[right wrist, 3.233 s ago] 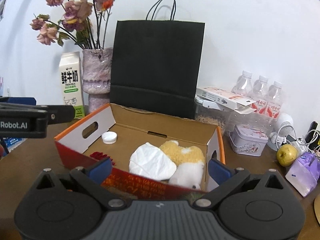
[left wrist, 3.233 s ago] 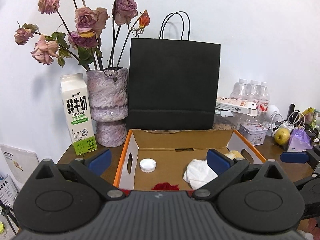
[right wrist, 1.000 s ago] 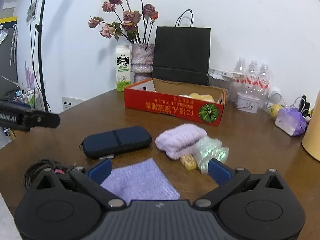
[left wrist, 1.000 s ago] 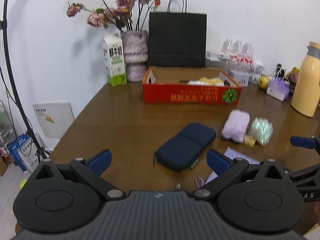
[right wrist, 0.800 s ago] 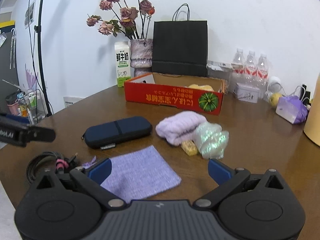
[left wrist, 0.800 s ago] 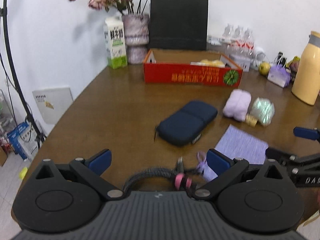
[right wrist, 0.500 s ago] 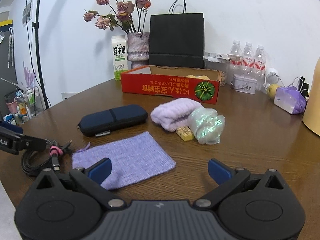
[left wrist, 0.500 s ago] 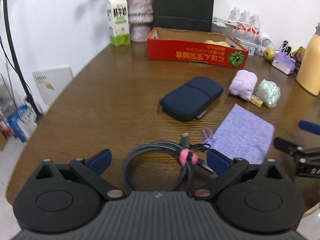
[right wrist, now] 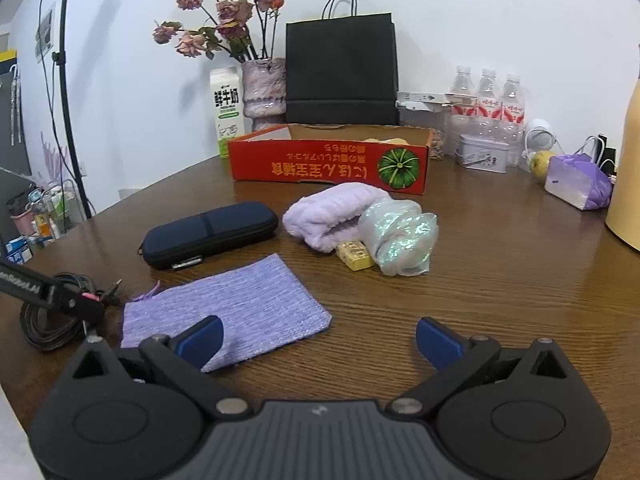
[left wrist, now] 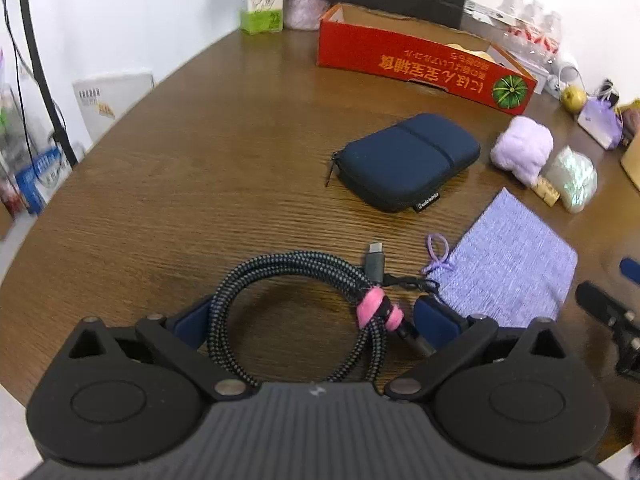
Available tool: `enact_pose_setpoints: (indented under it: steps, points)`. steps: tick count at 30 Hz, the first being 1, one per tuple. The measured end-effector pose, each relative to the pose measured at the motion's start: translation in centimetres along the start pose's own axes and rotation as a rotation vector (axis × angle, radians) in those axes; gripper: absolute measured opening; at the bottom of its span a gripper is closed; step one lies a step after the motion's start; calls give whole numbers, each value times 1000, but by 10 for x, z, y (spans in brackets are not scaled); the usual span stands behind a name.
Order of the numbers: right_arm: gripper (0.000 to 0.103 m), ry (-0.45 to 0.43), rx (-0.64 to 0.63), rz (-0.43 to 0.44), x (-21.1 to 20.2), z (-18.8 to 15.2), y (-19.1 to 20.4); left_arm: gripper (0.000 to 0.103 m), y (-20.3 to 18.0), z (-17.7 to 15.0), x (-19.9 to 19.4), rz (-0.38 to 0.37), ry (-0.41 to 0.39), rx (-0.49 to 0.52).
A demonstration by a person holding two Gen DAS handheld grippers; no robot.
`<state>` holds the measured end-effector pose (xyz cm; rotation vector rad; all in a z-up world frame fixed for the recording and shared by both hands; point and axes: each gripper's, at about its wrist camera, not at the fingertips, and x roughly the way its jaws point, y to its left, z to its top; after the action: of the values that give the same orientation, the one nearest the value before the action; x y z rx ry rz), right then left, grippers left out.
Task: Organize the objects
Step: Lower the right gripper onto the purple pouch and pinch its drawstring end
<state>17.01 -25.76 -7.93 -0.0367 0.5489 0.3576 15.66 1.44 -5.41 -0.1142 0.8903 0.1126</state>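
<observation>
between the wide-apart left tongs [left wrist: 312,314] lies the coiled cable [left wrist: 296,292] — right tongs [right wrist: 318,336] apart too, over the purple pouch [right wrist: 236,304].

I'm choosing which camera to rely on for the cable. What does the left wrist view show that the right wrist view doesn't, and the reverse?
Only the left wrist view shows the coiled cable whole, with its pink tie and plug, lying between the open left gripper fingers. Only the right wrist view shows the flowers, the black bag whole and the open right gripper over the purple pouch's edge. Both show the pouch, the navy case and the red box.
</observation>
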Motion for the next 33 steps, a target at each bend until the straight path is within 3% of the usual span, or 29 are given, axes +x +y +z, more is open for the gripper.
enact_pose_setpoints:
  steps: [6,13,17,23,28,31,33]
  points:
    - [103,11,17,31,1,0,-2,103,-8,-4,1,44,-5,35]
    - [103,22,15,52,3,-1,-3,94,-10,-7,-3,11,-62,36]
    - [103,36,-57,74,7,3,8,93,-7,-9,-3,6,-86,27]
    - [103,61,-212,189,19,24,37,93,8,-3,-6,11,-124,1]
    - [103,168,-320,260,49,31,64,93,24,-2,-10,0,-140,-29]
    - [103,199,-298,312,64,31,60,93,32,-2,-10,-11,-143,-36]
    - [103,199,-261,248,70,36,52,93,37,-2,-10,-20,-148,-41]
